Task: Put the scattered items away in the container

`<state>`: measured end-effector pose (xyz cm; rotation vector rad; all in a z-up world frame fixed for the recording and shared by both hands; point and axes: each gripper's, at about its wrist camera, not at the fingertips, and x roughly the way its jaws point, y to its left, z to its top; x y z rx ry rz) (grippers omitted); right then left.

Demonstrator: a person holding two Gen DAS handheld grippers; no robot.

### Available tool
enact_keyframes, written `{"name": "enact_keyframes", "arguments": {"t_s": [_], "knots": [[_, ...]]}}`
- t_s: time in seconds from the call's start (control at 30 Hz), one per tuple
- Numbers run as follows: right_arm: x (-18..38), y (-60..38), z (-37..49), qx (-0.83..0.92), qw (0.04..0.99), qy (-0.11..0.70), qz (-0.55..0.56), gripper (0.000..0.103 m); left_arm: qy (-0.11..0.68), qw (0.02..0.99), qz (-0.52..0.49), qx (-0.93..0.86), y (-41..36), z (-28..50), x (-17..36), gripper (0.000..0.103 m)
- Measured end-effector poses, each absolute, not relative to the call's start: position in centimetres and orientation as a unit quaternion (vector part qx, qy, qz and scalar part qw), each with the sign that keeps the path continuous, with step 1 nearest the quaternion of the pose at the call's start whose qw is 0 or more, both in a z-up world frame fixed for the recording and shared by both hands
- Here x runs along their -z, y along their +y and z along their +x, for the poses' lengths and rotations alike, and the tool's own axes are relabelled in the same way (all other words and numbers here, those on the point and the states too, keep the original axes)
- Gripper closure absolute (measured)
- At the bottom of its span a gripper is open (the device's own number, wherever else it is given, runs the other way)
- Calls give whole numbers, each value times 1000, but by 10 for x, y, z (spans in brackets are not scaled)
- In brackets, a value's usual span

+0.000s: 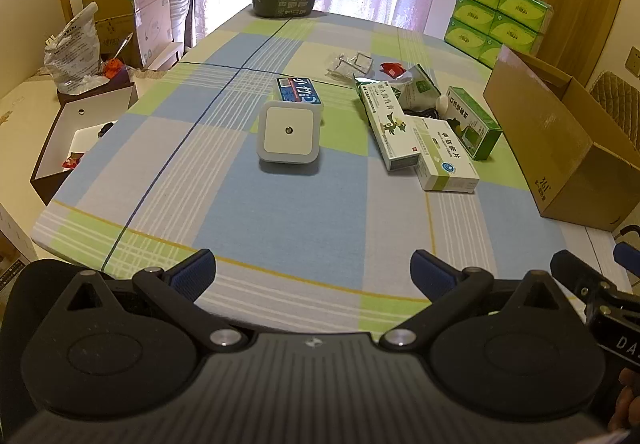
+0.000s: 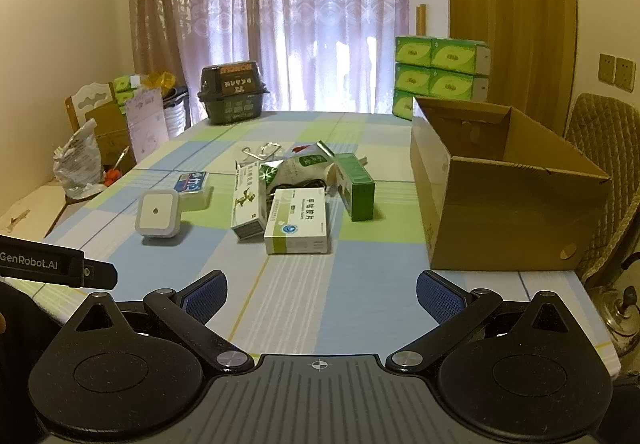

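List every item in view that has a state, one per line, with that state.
left gripper: open, holding nothing
right gripper: open, holding nothing
cardboard box: open on top, nothing visible inside
square night light: propped upright on the tablecloth, unlit
white medicine box: closed, lying flat
green medicine box: closed, standing on its long edge
foil pouch: torn open, crumpled

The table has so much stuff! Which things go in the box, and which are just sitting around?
For the job: cardboard box, night light, blue pack, medicine boxes, pouch, clips.

Just lying about: black tub, tissue packs, chair.
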<state>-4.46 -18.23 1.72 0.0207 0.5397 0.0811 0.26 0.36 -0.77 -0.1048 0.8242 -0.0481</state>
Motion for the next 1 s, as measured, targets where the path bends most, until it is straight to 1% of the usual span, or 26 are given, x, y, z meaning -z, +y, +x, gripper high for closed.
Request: {"name": "enact_keyframes", "arguments": {"t_s": [0.57, 0.83, 1.0], "knots": [[-18, -181, -43, -33, 965, 261, 13, 0, 400, 914, -56, 31, 6, 2, 5, 1], [-11, -189, -26, -30, 957, 288, 6, 0, 385, 921, -33, 50, 6, 9, -4, 1], [-11, -191, -7, -47, 953, 298, 6, 0, 389, 920, -29, 46, 11, 27, 0, 1]]}}
